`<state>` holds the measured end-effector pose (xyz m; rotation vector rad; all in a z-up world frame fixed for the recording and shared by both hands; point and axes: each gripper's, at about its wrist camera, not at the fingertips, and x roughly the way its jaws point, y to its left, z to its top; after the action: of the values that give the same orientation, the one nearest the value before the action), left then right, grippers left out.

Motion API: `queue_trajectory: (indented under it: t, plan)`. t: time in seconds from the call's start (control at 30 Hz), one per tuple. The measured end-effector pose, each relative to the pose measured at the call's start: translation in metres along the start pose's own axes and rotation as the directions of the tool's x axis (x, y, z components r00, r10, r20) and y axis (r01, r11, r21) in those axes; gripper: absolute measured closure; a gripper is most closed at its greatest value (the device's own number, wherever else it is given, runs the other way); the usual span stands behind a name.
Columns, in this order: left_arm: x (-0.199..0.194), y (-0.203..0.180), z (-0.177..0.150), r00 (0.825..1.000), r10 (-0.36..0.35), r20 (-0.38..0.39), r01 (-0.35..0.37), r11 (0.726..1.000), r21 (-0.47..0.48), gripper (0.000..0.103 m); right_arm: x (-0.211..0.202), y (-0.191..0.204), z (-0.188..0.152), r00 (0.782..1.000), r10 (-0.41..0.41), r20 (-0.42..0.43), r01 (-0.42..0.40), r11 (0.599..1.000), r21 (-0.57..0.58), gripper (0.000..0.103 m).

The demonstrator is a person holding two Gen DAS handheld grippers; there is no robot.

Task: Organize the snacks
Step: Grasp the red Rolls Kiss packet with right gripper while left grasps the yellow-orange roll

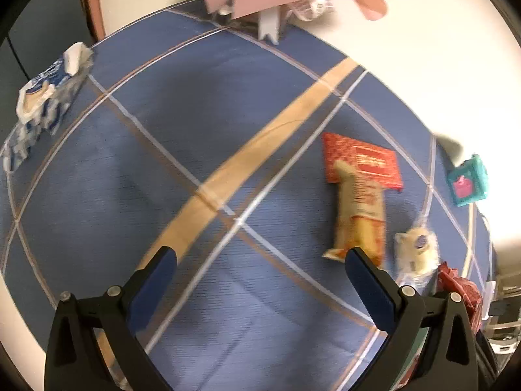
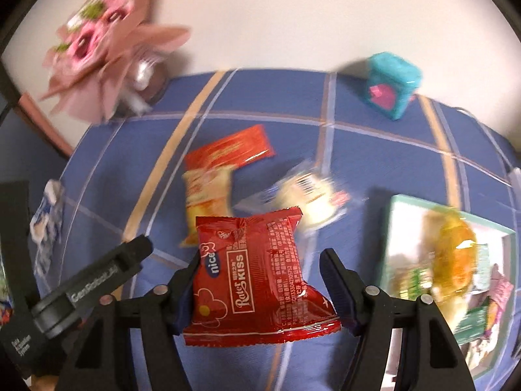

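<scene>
My right gripper [image 2: 260, 277] is shut on a red "Ratel Kiss" snack packet [image 2: 257, 280] and holds it above the blue plaid cloth [image 2: 358, 137]. Past it lie a red flat packet [image 2: 228, 153], a yellow-orange packet [image 2: 208, 195] and a pale clear-wrapped snack [image 2: 309, 198]. To the right stands a mint-rimmed box [image 2: 397, 228] with several snacks inside, an orange one [image 2: 456, 244] on top. My left gripper [image 1: 260, 260] is open and empty over the cloth [image 1: 195, 130]; the red packet [image 1: 361, 163], yellow-orange packet [image 1: 358, 215] and pale snack [image 1: 416, 251] lie to its right.
A teal cube [image 2: 390, 88] with a pink heart sits at the cloth's far edge, also in the left wrist view [image 1: 467, 182]. A pink bouquet [image 2: 104, 42] stands at the far left. A blue-white packet [image 1: 49, 94] lies at the cloth's left edge. The left gripper's body [image 2: 88, 290] shows low left.
</scene>
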<state>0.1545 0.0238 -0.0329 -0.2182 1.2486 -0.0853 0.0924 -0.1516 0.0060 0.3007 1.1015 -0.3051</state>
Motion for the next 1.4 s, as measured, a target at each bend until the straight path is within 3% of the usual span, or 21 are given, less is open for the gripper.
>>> queue_trajectory:
  t: [0.23, 0.47, 0.6, 0.67, 0.83, 0.87, 0.97, 1.4]
  plan:
    - [0.004, -0.034, 0.004, 0.998, -0.059, 0.023, 0.057, 0.996, 0.062, 0.001, -0.006, -0.041, 0.006, 1.0, -0.027, 0.017, 0.025, 0.994, 0.103, 0.032]
    - [0.023, -0.065, 0.007, 0.995, -0.094, 0.033, 0.089, 0.987, 0.136, 0.018, 0.001, -0.055, 0.007, 1.0, -0.022, 0.001, 0.022, 0.991, 0.135, 0.032]
    - [0.029, -0.075, 0.007, 0.995, -0.092, 0.047, 0.083, 0.982, 0.168, 0.021, 0.004, -0.059, 0.004, 1.0, -0.019, -0.003, 0.019, 0.99, 0.138, 0.032]
    - [0.033, -0.077, 0.008, 0.995, -0.093, 0.041, 0.084, 0.981, 0.173, 0.03, 0.005, -0.06, 0.003, 1.0, -0.016, -0.005, 0.017, 0.99, 0.142, 0.032]
    - [0.042, -0.081, 0.007, 0.995, -0.093, 0.04, 0.084, 0.98, 0.181, 0.034, 0.006, -0.06, 0.002, 1.0, -0.014, -0.011, 0.016, 0.99, 0.141, 0.032]
    - [0.045, -0.082, 0.006, 0.995, -0.091, 0.035, 0.083, 0.98, 0.183, 0.039, 0.006, -0.061, 0.002, 1.0, -0.017, -0.013, 0.019, 0.99, 0.139, 0.032]
    - [0.048, -0.084, 0.003, 0.996, -0.083, 0.027, 0.077, 0.98, 0.183, 0.065, 0.005, -0.061, 0.002, 1.0, -0.019, -0.013, 0.02, 0.99, 0.141, 0.032]
    - [0.002, -0.078, 0.009, 0.988, -0.135, 0.077, 0.123, 0.982, 0.146, 0.067, -0.008, -0.069, 0.003, 1.0, -0.027, -0.008, 0.028, 0.986, 0.165, 0.032]
